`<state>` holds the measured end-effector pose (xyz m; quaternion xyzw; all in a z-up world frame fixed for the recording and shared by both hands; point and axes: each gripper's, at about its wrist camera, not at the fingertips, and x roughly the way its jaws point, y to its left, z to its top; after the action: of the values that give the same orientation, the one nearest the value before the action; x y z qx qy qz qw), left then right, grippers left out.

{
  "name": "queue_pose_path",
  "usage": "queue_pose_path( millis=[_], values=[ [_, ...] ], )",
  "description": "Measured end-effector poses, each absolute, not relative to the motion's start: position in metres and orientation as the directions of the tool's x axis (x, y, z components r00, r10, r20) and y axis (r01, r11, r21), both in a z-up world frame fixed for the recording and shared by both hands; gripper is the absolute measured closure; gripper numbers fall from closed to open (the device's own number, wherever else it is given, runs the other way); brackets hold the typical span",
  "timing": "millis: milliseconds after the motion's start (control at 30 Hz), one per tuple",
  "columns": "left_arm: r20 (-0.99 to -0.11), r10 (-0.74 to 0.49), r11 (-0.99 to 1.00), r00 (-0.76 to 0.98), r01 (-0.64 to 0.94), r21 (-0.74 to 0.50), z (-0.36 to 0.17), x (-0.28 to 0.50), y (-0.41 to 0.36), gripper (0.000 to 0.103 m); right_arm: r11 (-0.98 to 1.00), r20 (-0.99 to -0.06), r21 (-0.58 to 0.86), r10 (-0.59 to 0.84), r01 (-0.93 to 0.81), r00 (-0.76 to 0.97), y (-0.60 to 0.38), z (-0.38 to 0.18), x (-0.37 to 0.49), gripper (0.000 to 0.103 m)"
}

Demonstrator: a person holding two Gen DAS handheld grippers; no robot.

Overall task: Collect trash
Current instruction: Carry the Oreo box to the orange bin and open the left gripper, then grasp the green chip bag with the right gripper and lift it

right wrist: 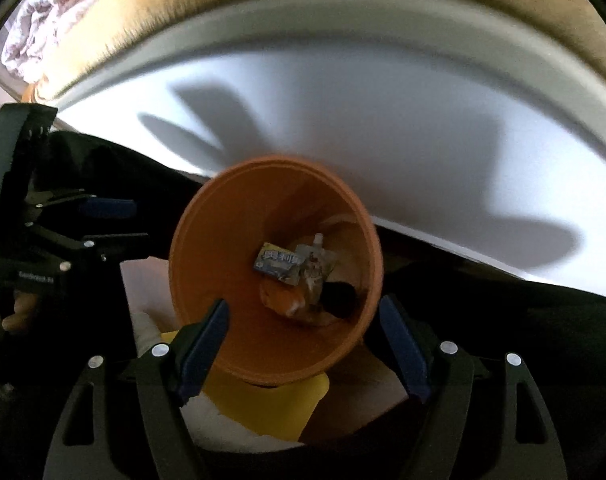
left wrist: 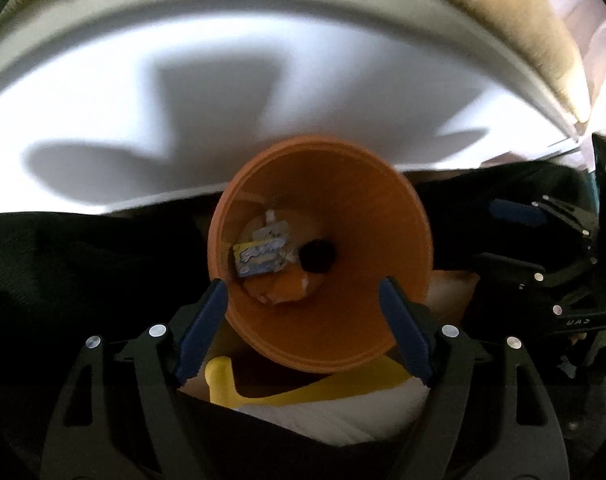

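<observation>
One orange bin (left wrist: 335, 320), perhaps four scraps (left wrist: 263, 258)

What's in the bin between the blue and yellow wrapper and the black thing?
In the right wrist view, a crumpled clear wrapper lies between the blue and yellow wrapper and the black thing inside the orange bin.
</observation>
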<state>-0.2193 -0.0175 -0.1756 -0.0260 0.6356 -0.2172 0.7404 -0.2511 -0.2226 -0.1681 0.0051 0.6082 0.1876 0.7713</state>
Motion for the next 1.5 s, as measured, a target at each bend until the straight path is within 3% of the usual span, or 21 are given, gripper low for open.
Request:
queue_pose_path(
  millis=[200, 333, 567, 767, 1133, 1267, 1500],
  values=[
    [-0.874, -0.395, 0.887, 0.284, 0.366, -0.282, -0.099, -0.226, -0.009, 0.027, 0.908, -0.873, 0.274, 0.373, -0.317, 0.316, -0.24, -0.096, -0.258, 0.027],
    [-0.801, -0.399, 0.882, 0.447, 0.426, -0.201, -0.037, -0.22, -0.013, 0.021, 0.895, -0.794, 0.26, 0.412, -0.362, 0.448, -0.252, -0.03, -0.242, 0.027],
    [-0.709, -0.438, 0.877, 0.552, 0.434, -0.204, 0.005, -0.186, -0.021, 0.021, 0.922, -0.677, 0.107, 0.341, -0.372, 0.652, -0.26, 0.048, -0.137, 0.02],
    [-0.69, -0.463, 0.875, 0.556, 0.409, -0.258, 0.001, -0.158, -0.026, 0.021, 0.93, -0.679, -0.048, 0.238, -0.365, 0.694, -0.26, 0.047, -0.033, 0.018],
    [-0.714, -0.466, 0.876, 0.522, 0.384, -0.291, -0.011, -0.124, -0.032, 0.021, 0.879, -0.729, 0.059, 0.362, -0.474, 0.582, -0.246, 0.013, 0.054, 0.019],
    [-0.723, -0.469, 0.874, 0.507, 0.383, -0.299, -0.014, -0.123, -0.038, 0.021, 0.866, -0.763, 0.108, 0.387, -0.489, 0.517, -0.238, 0.001, 0.069, 0.051],
    [-0.735, -0.462, 0.875, 0.496, 0.389, -0.288, -0.018, -0.127, -0.047, 0.021, 0.868, -0.737, 0.121, 0.404, -0.482, 0.542, -0.237, 0.001, 0.062, 0.066]
  ],
)
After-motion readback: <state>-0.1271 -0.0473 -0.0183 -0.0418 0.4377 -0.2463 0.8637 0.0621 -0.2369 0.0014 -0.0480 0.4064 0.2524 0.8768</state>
